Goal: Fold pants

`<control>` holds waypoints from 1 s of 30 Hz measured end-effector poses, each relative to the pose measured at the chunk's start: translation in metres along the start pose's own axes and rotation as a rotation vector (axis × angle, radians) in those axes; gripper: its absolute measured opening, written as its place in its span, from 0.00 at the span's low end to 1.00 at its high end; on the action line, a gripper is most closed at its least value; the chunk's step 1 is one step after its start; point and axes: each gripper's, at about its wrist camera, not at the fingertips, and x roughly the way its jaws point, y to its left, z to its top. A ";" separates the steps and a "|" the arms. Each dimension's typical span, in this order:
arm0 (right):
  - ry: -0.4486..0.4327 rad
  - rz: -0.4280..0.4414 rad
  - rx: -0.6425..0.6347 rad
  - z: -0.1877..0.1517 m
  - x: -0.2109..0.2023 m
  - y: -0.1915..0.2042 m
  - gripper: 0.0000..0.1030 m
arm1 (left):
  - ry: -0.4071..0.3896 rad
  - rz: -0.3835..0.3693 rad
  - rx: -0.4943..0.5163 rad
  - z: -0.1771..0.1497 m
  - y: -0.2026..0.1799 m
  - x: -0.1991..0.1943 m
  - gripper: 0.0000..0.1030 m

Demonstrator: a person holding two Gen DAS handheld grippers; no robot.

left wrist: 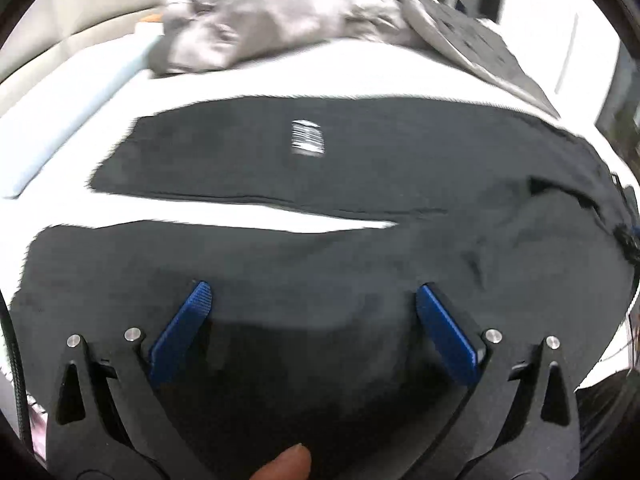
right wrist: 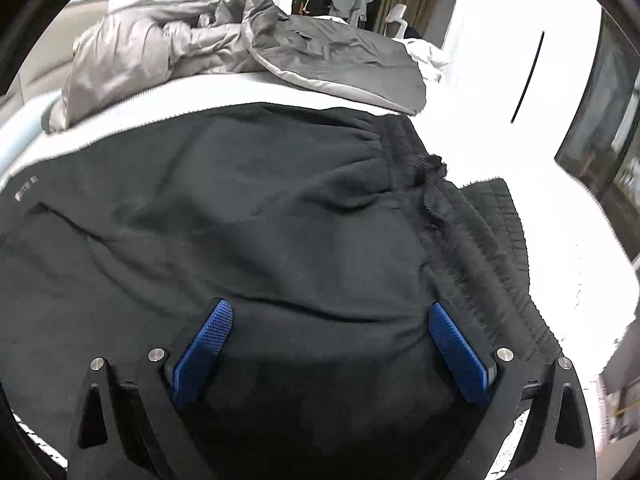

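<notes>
The bed (right wrist: 500, 128) carries everything, its white sheet bare to the right; black pants (right wrist: 248, 220) lie spread flat across it, legs running left, waistband (right wrist: 476, 216) bunched at the right with a drawstring (right wrist: 434, 164) on top; in the left view the two legs lie side by side, a wedge of sheet between them, a white print (left wrist: 308, 138) on the far one; a grey quilt (right wrist: 160, 52) is heaped along the far edge, touching a dark flat sheet (right wrist: 352, 60) beside it; the left gripper (left wrist: 313, 300) hovers low over the near leg, pointed across the pants, jaws wide apart and holding nothing; a fingertip (left wrist: 286, 462) shows at its base; the right gripper (right wrist: 330, 318) hangs low over the seat just left of the waistband, jaws likewise spread and empty.
</notes>
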 end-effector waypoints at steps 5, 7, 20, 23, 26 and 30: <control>-0.044 0.125 0.001 -0.005 -0.029 0.009 0.97 | -0.056 -0.001 -0.015 -0.006 0.039 -0.023 0.99; -0.045 0.170 -0.034 -0.007 -0.035 0.024 0.97 | -0.020 0.022 -0.017 -0.012 0.052 -0.017 0.99; -0.049 0.088 0.027 -0.032 -0.036 -0.018 0.96 | -0.037 0.120 -0.155 -0.031 0.105 -0.016 0.99; -0.095 0.141 0.053 -0.034 -0.058 -0.032 0.96 | -0.089 0.096 -0.231 -0.036 0.118 -0.034 0.99; -0.130 0.184 0.137 -0.040 -0.079 -0.054 0.96 | -0.161 0.063 -0.324 -0.047 0.132 -0.059 0.99; -0.145 0.193 0.222 -0.049 -0.095 -0.078 0.96 | -0.219 -0.006 -0.443 -0.070 0.149 -0.087 0.93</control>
